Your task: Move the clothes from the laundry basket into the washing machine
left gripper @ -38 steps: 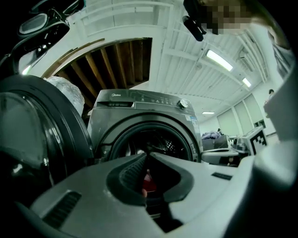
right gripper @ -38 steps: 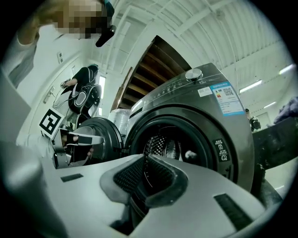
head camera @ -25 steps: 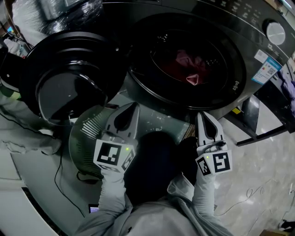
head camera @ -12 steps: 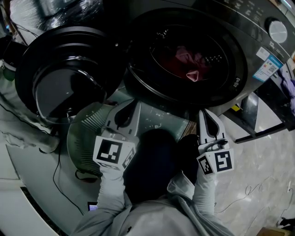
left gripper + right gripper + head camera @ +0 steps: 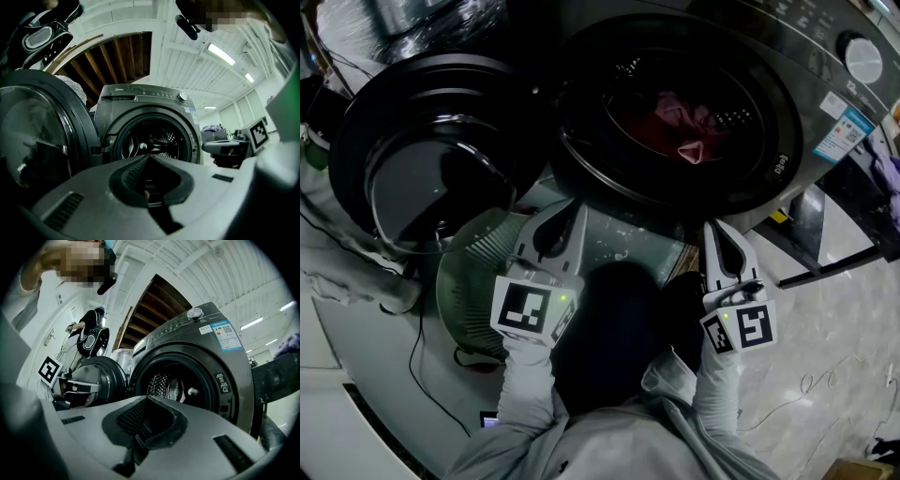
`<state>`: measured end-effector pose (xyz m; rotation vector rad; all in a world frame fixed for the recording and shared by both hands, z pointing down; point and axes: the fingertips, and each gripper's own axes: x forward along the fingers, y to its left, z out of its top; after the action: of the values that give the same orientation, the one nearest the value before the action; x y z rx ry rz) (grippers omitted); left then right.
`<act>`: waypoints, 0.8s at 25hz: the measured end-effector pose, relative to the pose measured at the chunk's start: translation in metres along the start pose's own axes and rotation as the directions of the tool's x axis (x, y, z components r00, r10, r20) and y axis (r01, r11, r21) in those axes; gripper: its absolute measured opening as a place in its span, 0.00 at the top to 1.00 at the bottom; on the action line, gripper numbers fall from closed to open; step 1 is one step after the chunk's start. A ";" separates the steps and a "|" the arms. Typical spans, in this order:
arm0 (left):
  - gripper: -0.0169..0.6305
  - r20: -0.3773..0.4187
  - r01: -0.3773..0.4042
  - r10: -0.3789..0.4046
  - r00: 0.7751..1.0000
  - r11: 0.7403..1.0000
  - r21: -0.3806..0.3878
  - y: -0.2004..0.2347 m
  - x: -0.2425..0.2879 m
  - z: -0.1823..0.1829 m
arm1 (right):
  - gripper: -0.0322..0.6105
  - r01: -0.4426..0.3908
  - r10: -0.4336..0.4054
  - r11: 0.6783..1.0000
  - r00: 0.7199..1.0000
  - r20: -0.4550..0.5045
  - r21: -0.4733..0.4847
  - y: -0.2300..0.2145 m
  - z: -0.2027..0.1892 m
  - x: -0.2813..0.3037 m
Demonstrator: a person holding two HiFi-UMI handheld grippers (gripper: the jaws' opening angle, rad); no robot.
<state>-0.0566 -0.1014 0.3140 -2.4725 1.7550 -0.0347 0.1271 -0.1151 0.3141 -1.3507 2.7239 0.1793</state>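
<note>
The dark grey washing machine [image 5: 787, 66] stands with its round door [image 5: 431, 159] swung open to the left. Pink and red clothes [image 5: 684, 127] lie inside the drum [image 5: 176, 385]. A green ribbed laundry basket [image 5: 473, 272] sits on the floor below the door; its inside is mostly hidden by my left arm. My left gripper [image 5: 572, 211] hovers over the basket's right rim, pointing at the drum opening [image 5: 150, 140], shut and holding nothing. My right gripper [image 5: 711, 232] is level beside it, just in front of the machine's lower edge, also shut and holding nothing.
A plastic-wrapped bundle [image 5: 412, 23] sits behind the door at the top left. A black cable [image 5: 417, 356] trails over the floor on the left. A dark frame [image 5: 825, 239] stands right of the machine. Pale tiled floor [image 5: 825, 356] lies at the right.
The head view has shifted slightly; both grippers hold the same place and stay shut.
</note>
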 end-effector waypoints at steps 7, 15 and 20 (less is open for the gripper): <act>0.95 0.004 -0.007 0.007 1.000 1.000 0.002 0.000 -0.002 -0.002 | 0.92 -0.004 0.004 1.000 1.000 0.001 0.005 0.001 -0.001 -0.001; 0.95 0.011 -0.024 0.024 1.000 1.000 -0.008 0.005 -0.003 -0.002 | 0.92 -0.001 0.001 1.000 1.000 0.009 0.019 -0.001 -0.001 -0.002; 0.95 0.016 -0.025 0.025 1.000 1.000 0.003 0.007 -0.002 0.003 | 0.92 -0.001 0.001 1.000 1.000 0.011 0.028 -0.001 -0.002 -0.002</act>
<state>-0.0633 -0.1019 0.3107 -2.4415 1.7780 -0.0150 0.1292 -0.1140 0.3164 -1.3373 2.7082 0.1480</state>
